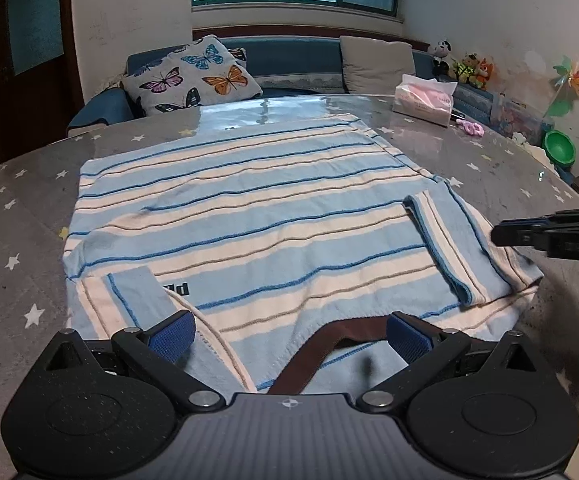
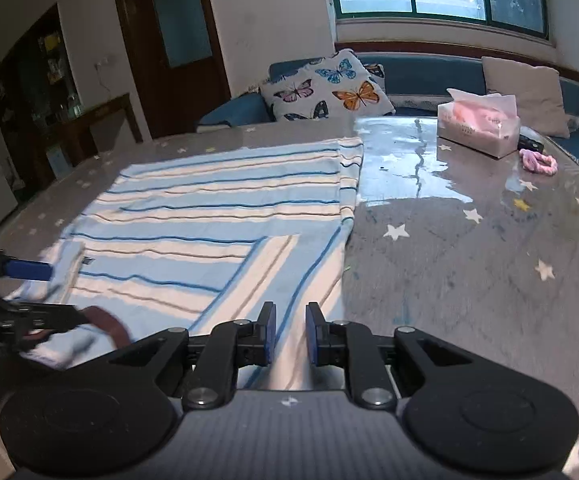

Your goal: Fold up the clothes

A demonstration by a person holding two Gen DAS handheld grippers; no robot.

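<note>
Striped shirt [image 1: 249,216] flat on the surface [image 1: 21,248], both sleeves folded in; body folds remain. Left gripper [image 1: 289,336] spread wide over the collar. Right gripper [image 2: 290,332] narrowly apart, probably pinching nothing.

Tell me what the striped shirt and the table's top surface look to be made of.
Striped shirt: soft knit, probably cotton jersey; matte, with raised stitched stripes and limp folds. Table: grey star-print cover under what looks like clear glossy plastic or glass; it mirrors the window.

two low wrist views, side by side, sharing one striped shirt [image 1: 249,216]
</note>
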